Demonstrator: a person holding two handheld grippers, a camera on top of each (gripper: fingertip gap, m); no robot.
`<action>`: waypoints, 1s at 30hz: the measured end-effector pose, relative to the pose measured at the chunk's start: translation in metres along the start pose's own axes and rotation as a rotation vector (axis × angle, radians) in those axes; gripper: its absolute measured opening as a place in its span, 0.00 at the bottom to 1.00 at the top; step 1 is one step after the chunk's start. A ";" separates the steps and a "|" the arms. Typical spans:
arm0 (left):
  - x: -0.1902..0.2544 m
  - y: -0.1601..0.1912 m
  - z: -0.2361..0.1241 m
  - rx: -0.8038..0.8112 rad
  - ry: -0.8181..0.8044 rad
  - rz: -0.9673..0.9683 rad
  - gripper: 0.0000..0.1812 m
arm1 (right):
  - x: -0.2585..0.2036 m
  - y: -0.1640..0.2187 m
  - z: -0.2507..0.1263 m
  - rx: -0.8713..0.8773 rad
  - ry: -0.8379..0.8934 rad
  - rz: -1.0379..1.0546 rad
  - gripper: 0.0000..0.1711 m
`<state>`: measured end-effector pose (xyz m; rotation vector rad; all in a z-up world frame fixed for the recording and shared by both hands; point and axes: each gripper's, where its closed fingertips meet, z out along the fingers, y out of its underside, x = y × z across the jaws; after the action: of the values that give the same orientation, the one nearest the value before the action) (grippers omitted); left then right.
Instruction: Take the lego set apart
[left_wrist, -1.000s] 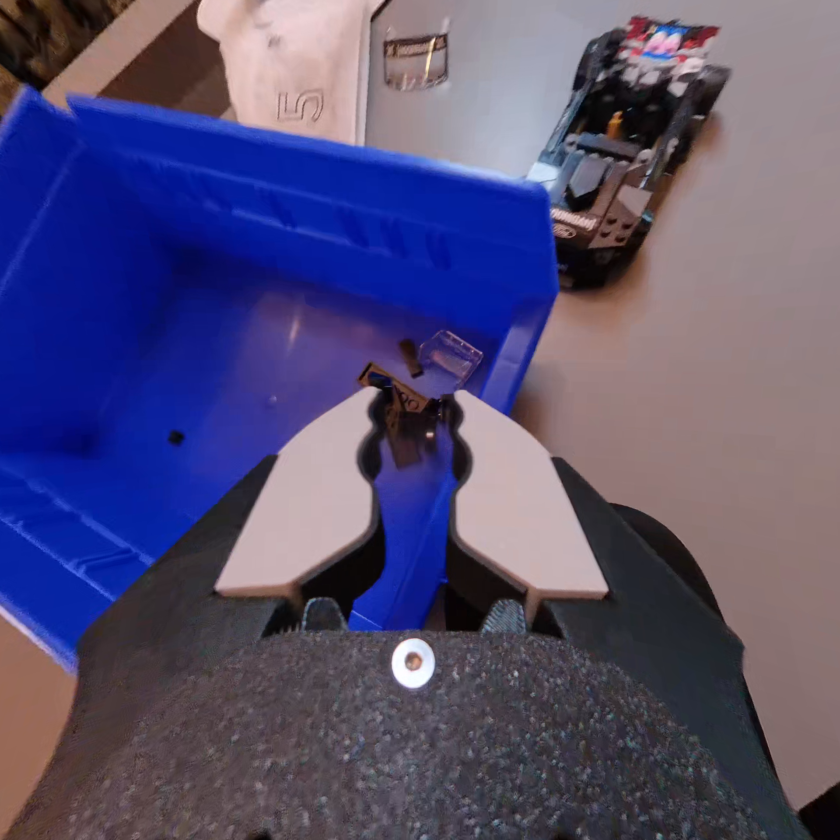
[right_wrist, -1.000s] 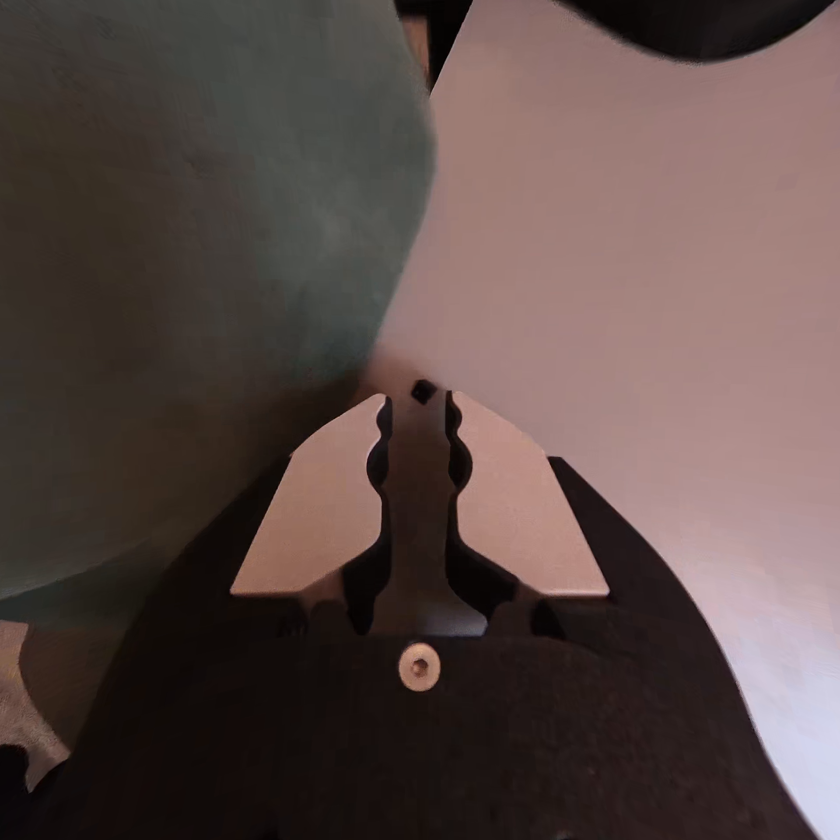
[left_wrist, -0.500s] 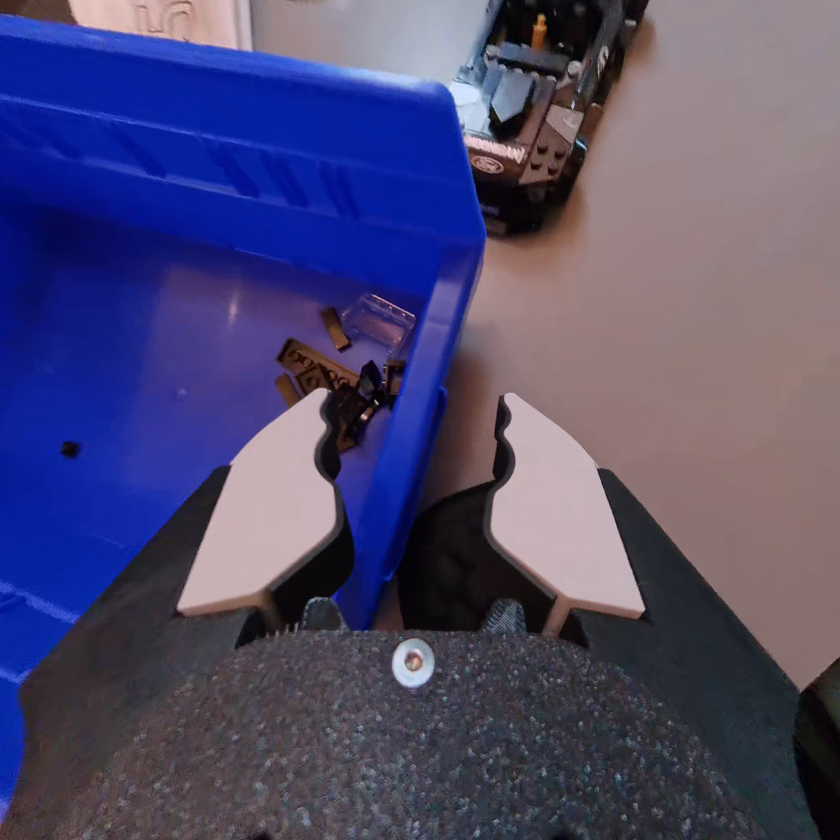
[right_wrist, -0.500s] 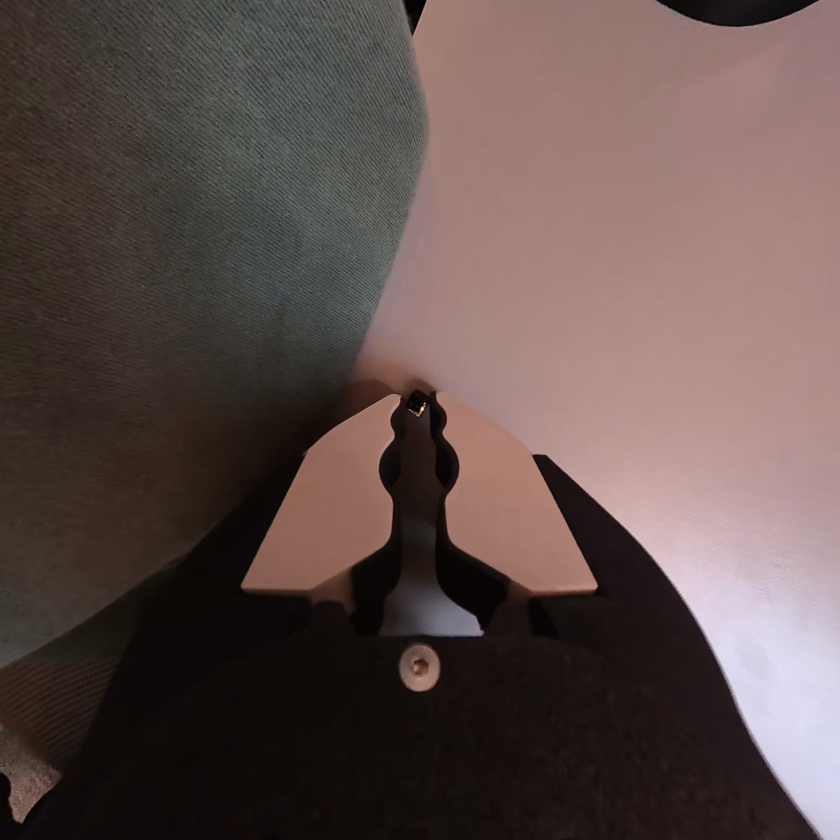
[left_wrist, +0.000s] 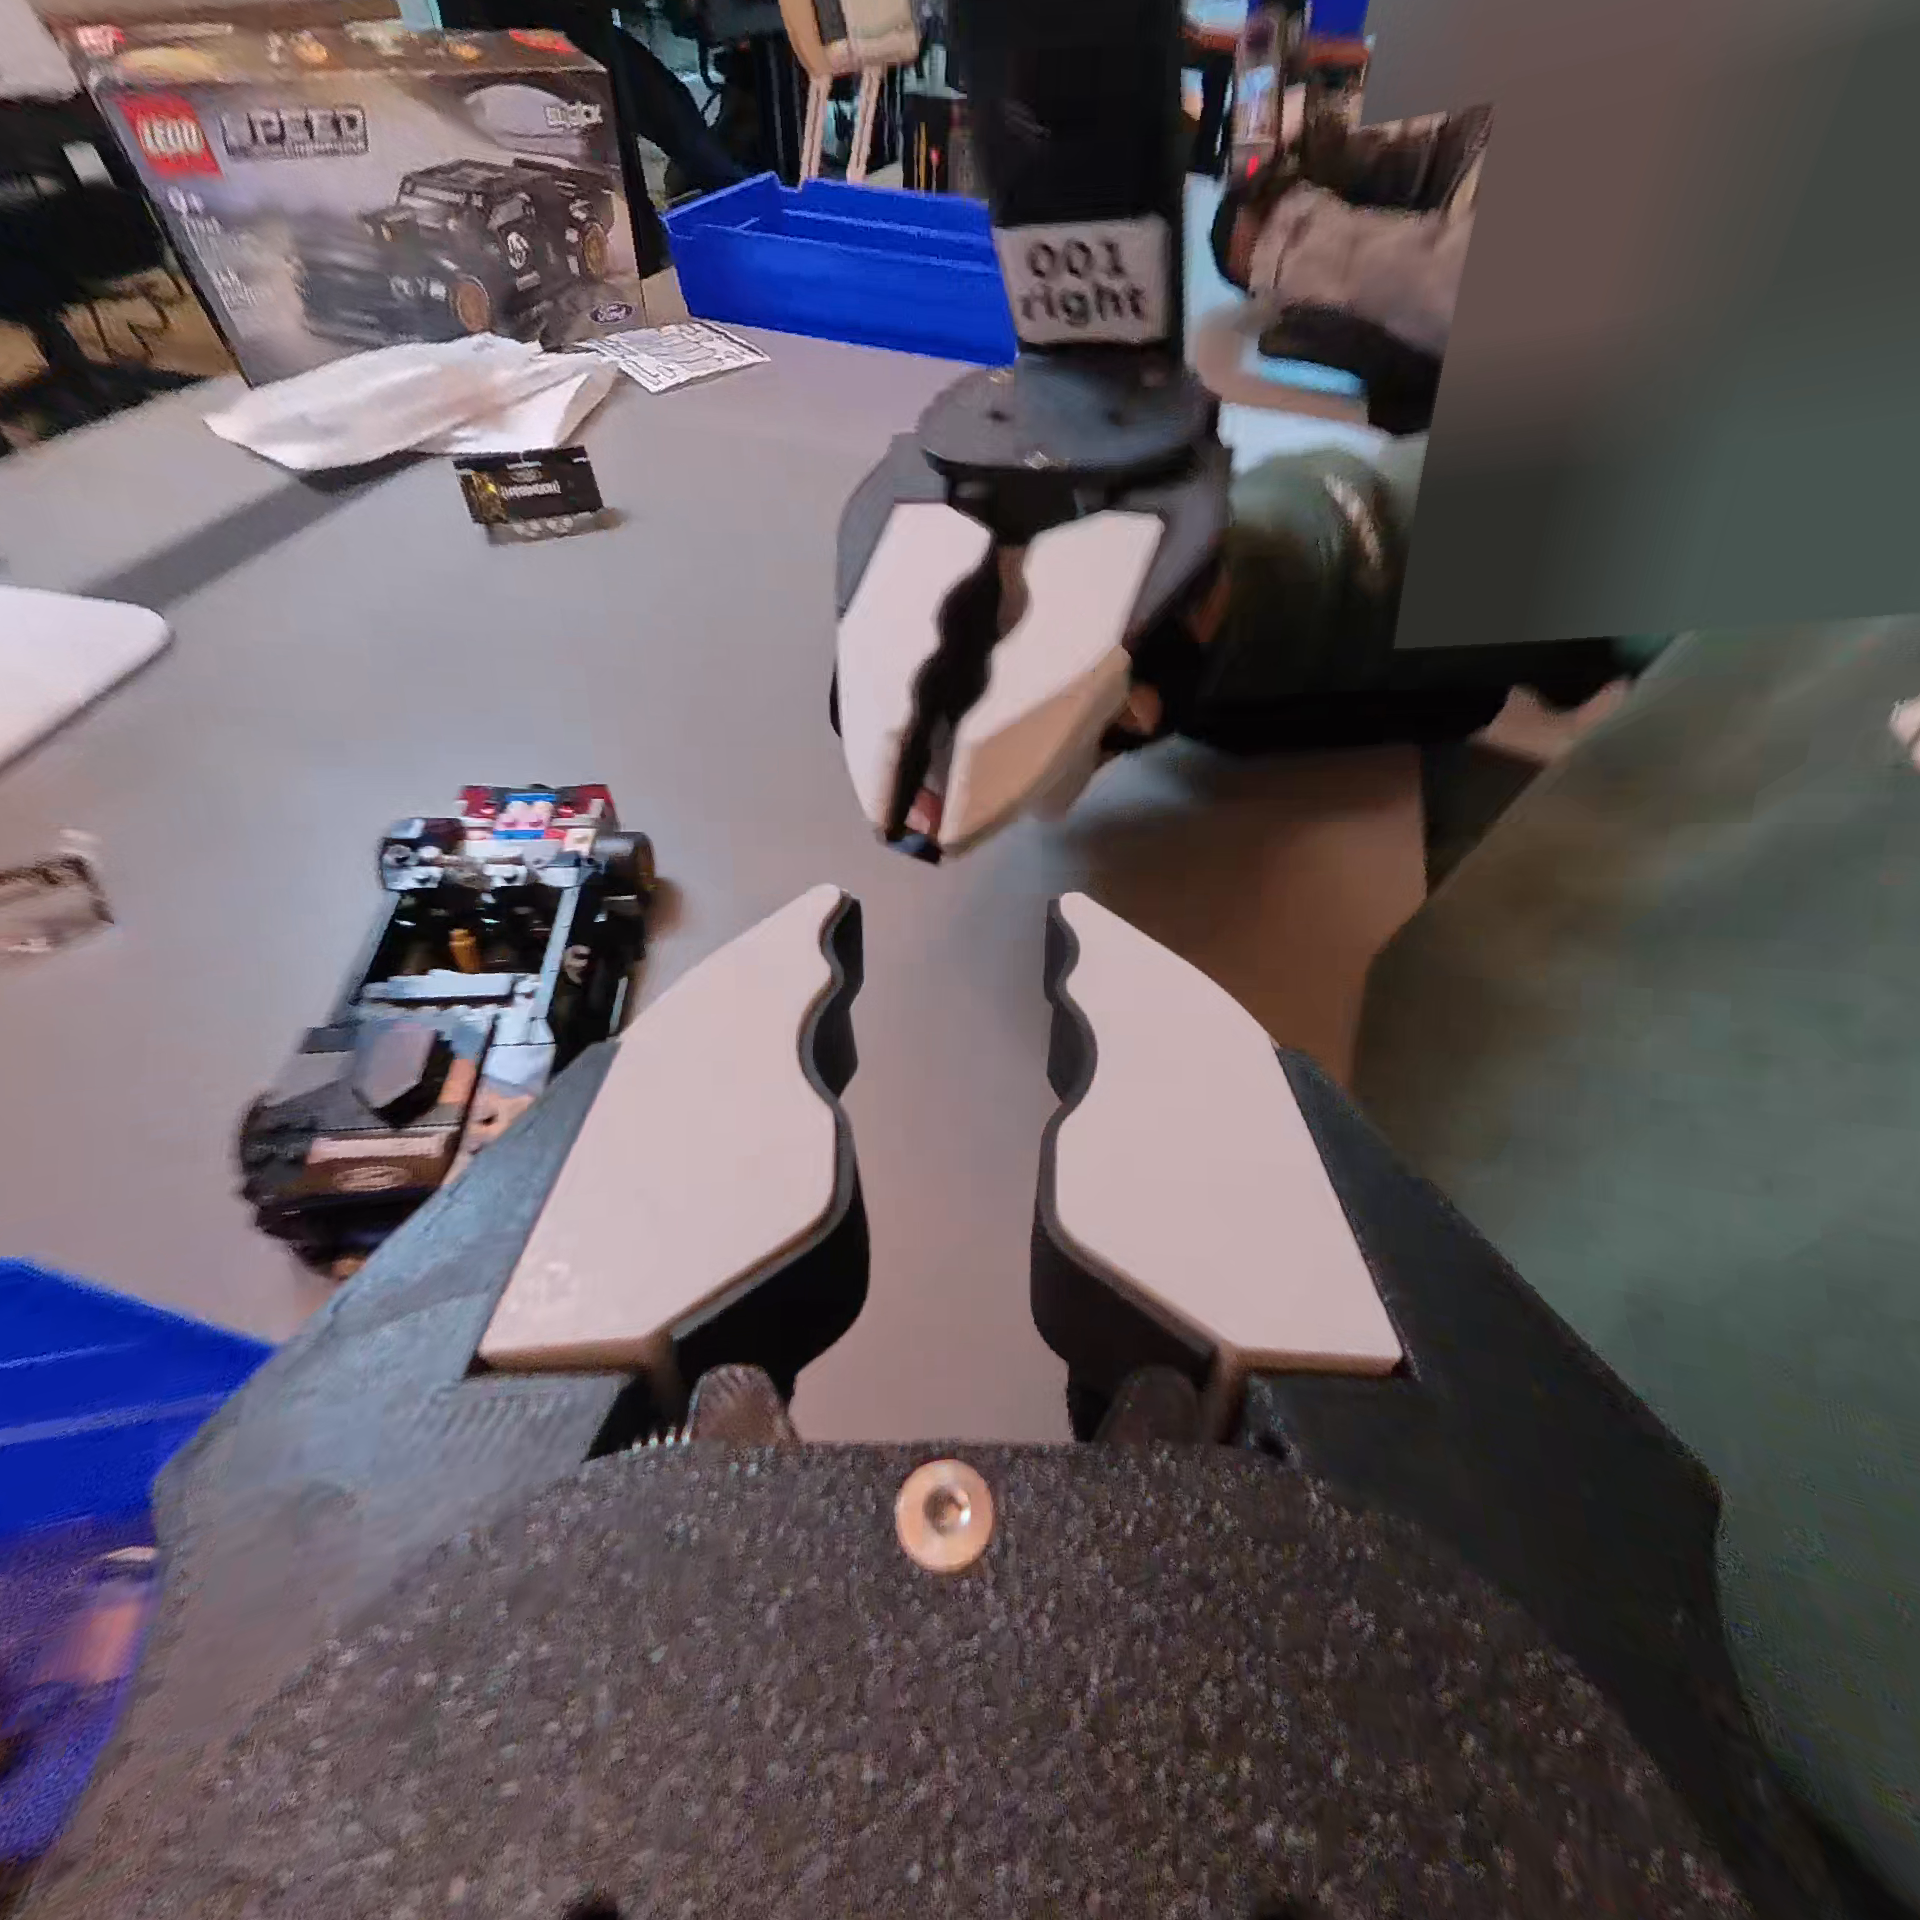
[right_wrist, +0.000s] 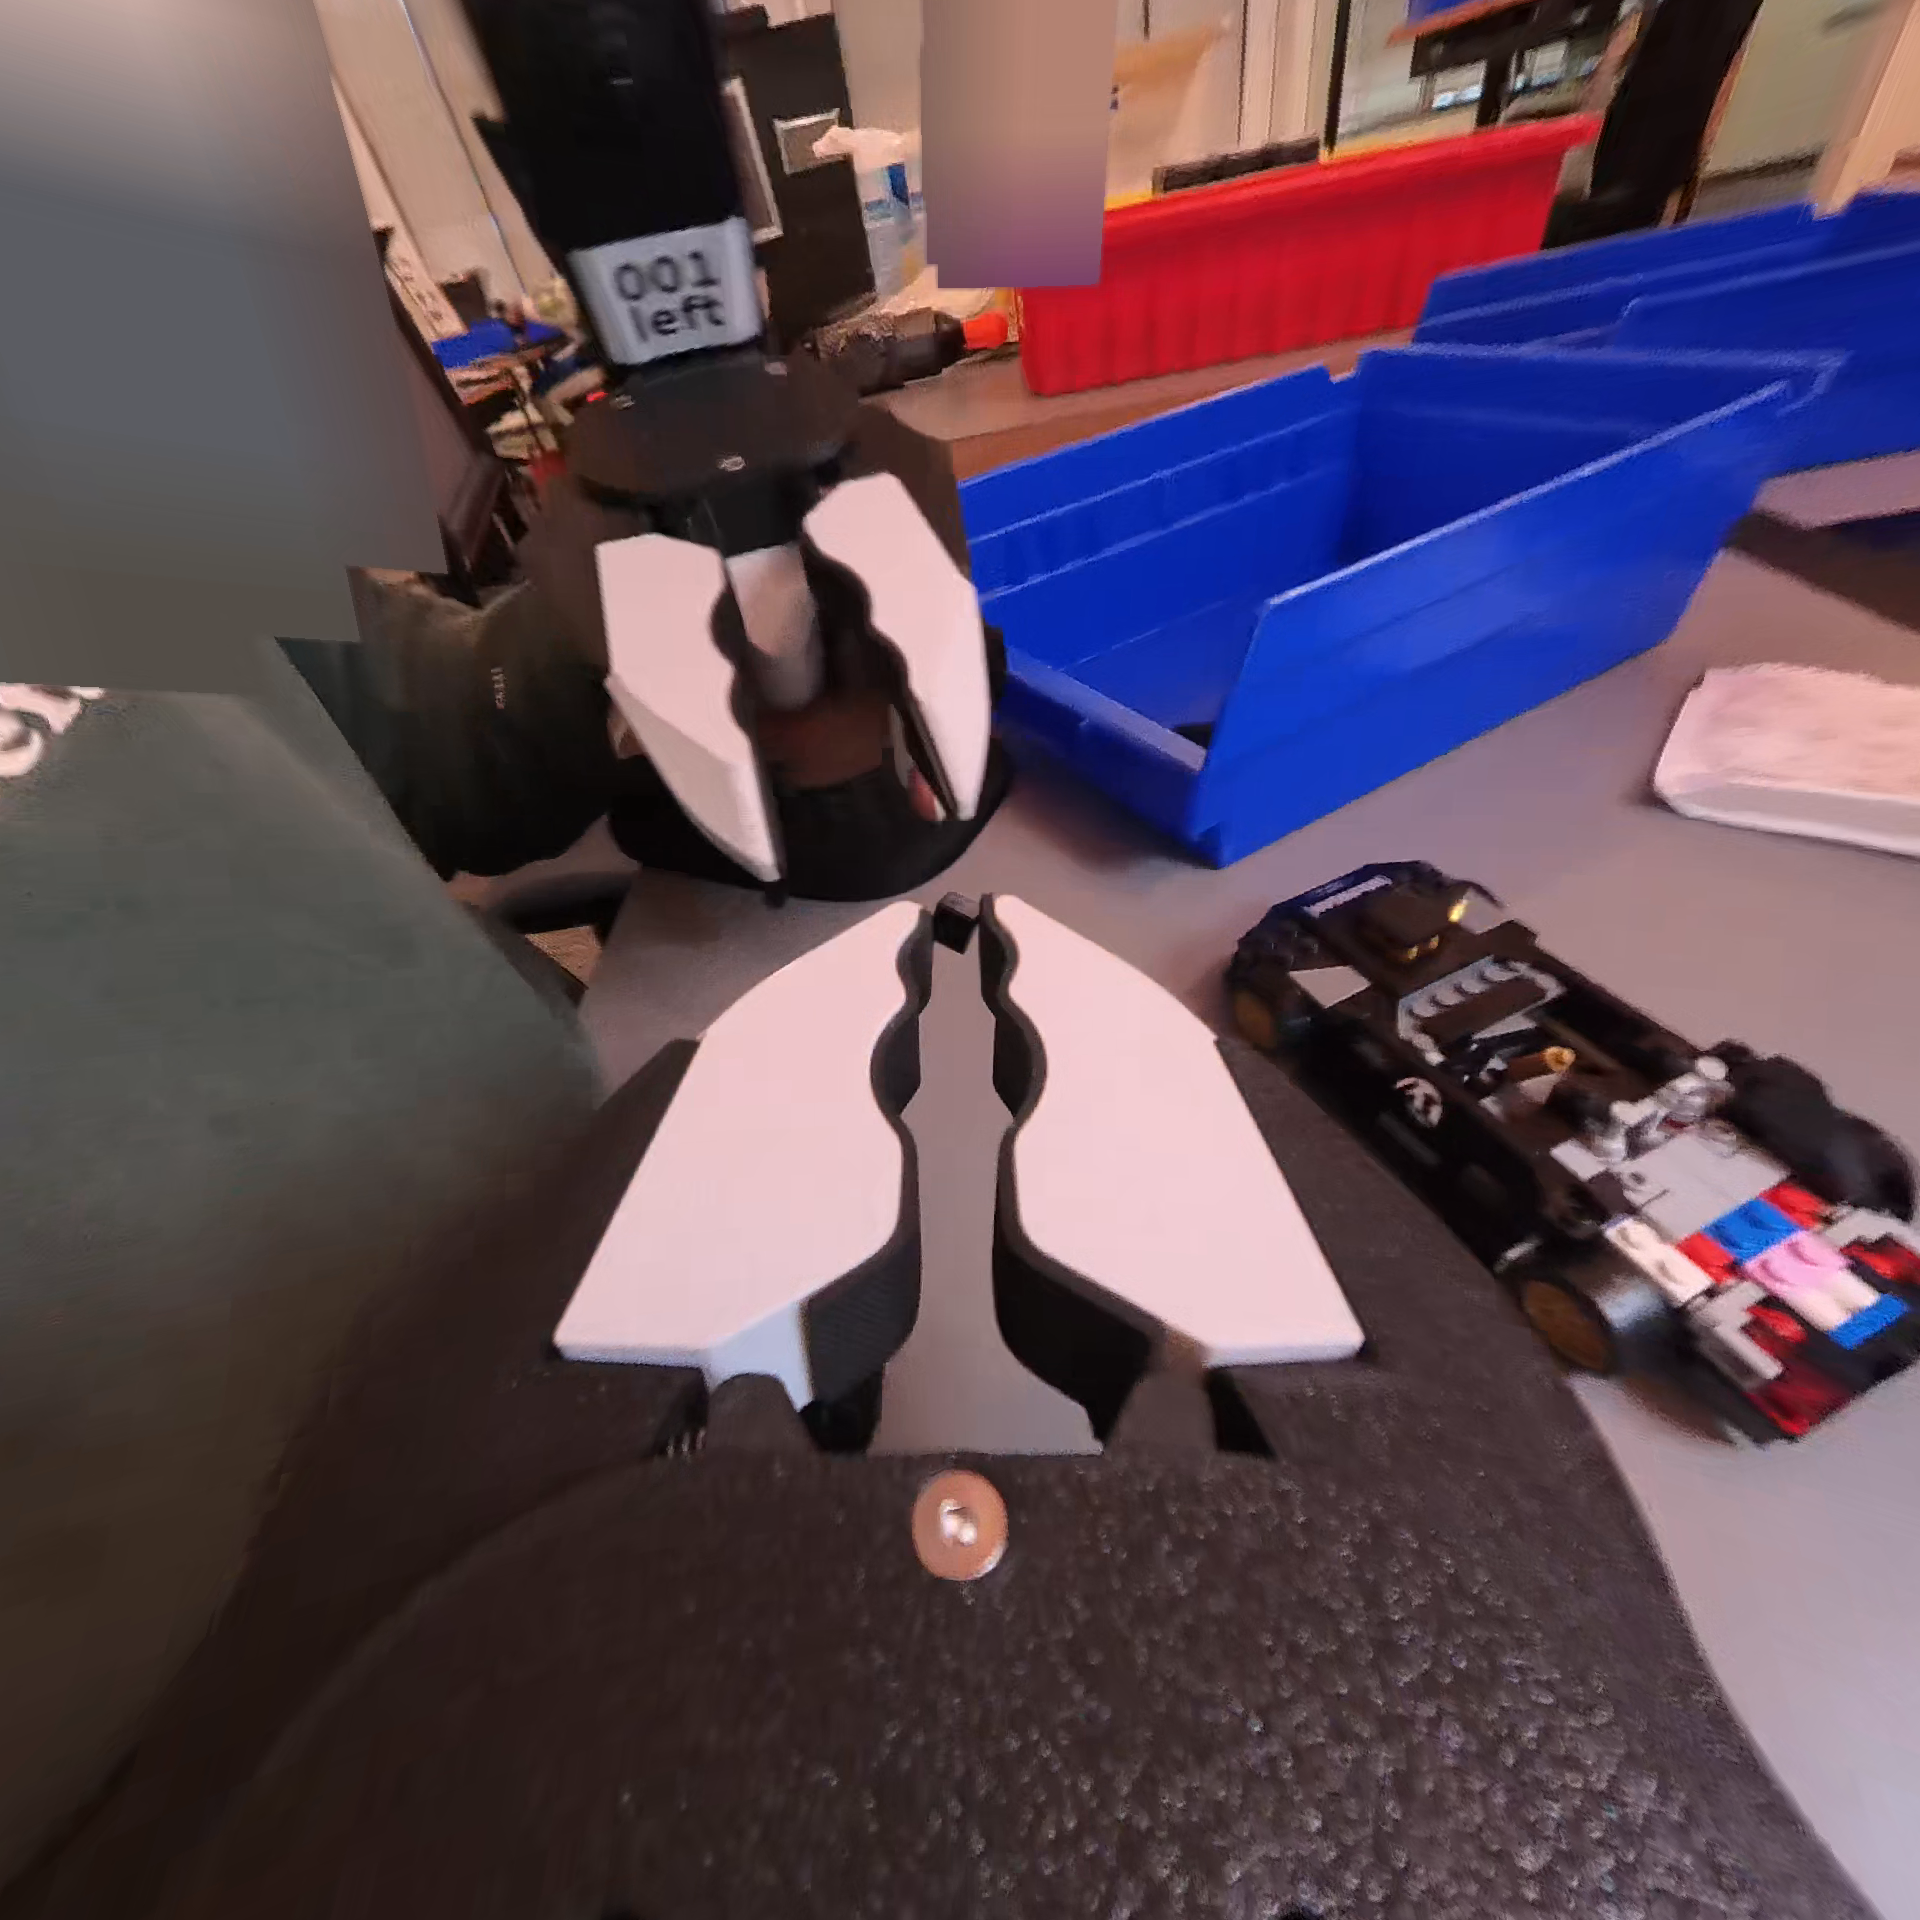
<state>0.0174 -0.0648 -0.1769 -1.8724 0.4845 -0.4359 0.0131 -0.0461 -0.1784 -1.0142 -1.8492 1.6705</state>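
On the grey table (left_wrist: 675, 623) the lego car (left_wrist: 457, 997) lies partly stripped, roof off and studded innards open, just left of the left gripper (left_wrist: 951, 914), whose jaws stand apart and empty. The right gripper (right_wrist: 956, 914) hangs above the table with its jaws pinched on a tiny black piece (right_wrist: 954, 923) at the very tips. The car looks light and rigid, hard smooth plastic that may slide on the table when tugged; it probably wants one gripper bracing the chassis by its sides while the other pries a top plate at an edge. Small bits seem easy to flick away or drop. A blue bin (right_wrist: 1351, 582) stands beyond the car, near enough for drops; a white bag (right_wrist: 1797, 758) lies well off to one side. Farther back are the set's box (left_wrist: 384, 197), more blue bins and a red bin (right_wrist: 1299, 281) in a cluttered workroom.
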 end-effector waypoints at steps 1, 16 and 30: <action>-0.001 -0.002 0.004 0.017 0.019 -0.069 0.17 | -0.003 -0.001 0.001 0.004 0.008 -0.046 0.05; 0.009 -0.014 0.008 0.134 0.344 -0.528 0.03 | -0.020 -0.013 0.002 0.020 0.172 -0.524 0.05; -0.148 0.087 -0.094 -0.458 -0.541 -0.271 0.20 | 0.087 0.018 -0.040 -0.087 0.470 0.016 0.17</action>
<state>-0.1676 -0.0889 -0.2377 -2.4008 -0.0463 0.0285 -0.0077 0.0463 -0.2019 -1.3262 -1.6089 1.2294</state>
